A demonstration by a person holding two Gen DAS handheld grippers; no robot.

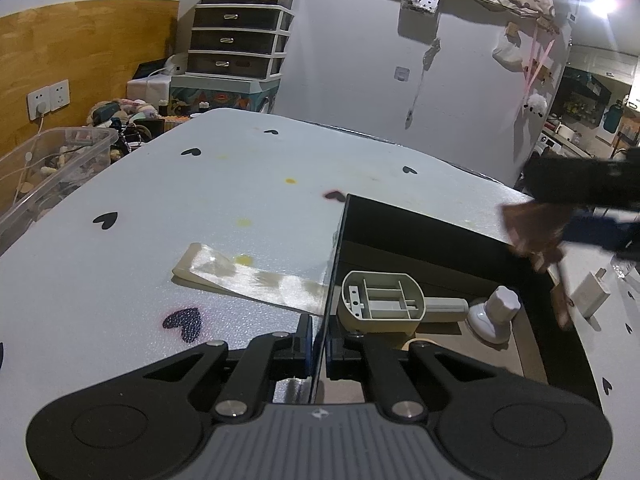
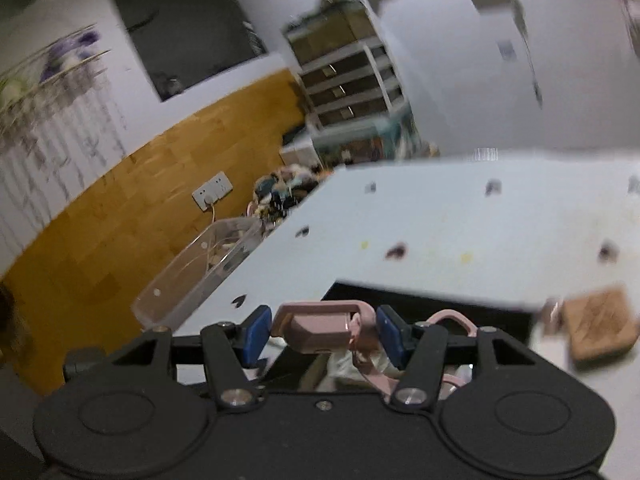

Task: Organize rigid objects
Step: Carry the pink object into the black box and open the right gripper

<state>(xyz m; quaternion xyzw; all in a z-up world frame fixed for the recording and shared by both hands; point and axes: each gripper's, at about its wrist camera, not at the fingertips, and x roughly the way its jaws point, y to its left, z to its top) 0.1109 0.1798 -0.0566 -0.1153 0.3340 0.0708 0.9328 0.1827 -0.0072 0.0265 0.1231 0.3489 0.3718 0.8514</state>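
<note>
The left gripper is closed on the near left wall of the black box, which rests on the bench. Inside the box lie a beige casing and, just right of it, a white knob. A glossy strip lies left of the box. The right gripper grips a pink clip above the box's near edge. A charger sits right of the box.

Right wrist view: smeared throughout. Brown pad blurred, kind unreadable. Pink object between the right gripper fingers, lower part hidden. Left wrist view: brown blurred shape at the black box rim, unidentifiable.
</note>
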